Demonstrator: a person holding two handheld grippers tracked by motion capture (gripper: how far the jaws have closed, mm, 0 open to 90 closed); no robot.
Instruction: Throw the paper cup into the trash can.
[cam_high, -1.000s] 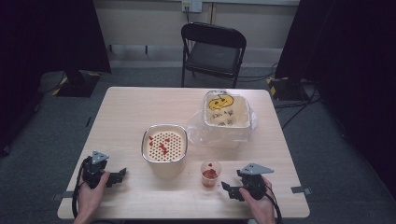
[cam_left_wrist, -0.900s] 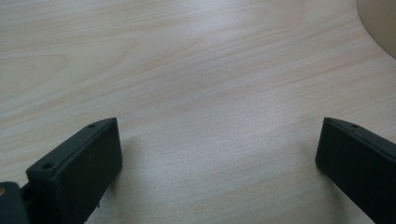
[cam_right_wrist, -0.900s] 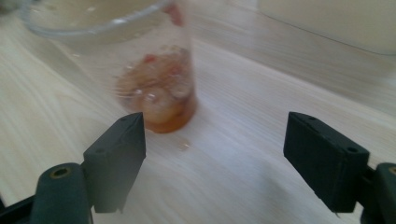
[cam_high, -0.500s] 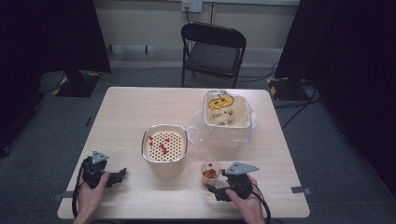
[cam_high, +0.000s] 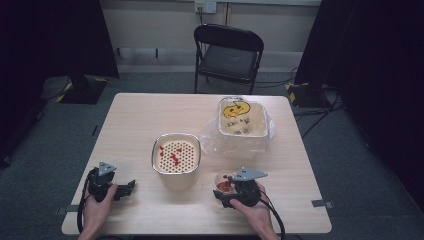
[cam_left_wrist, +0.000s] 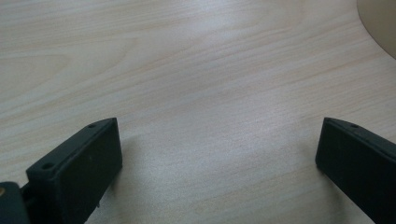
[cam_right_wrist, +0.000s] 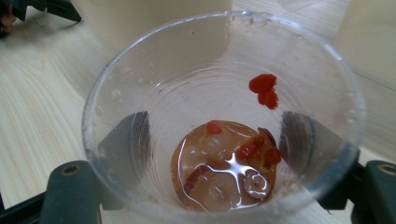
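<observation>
clear cup (cam_right_wrist: 224, 121) of reddish liquid and red bits between closing right gripper (cam_high: 231, 191) jaws, strainer bowl (cam_high: 176, 155) with red pieces, left gripper (cam_left_wrist: 219, 163) jaws wide, empty

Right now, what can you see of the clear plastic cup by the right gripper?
The clear plastic cup stands upright on the wooden table, near its front edge. Its thin ribbed wall is wet and speckled. A shallow pool of liquid with red bits lies at the bottom; two red bits cling to the wall. The right gripper has a jaw on each side.
</observation>
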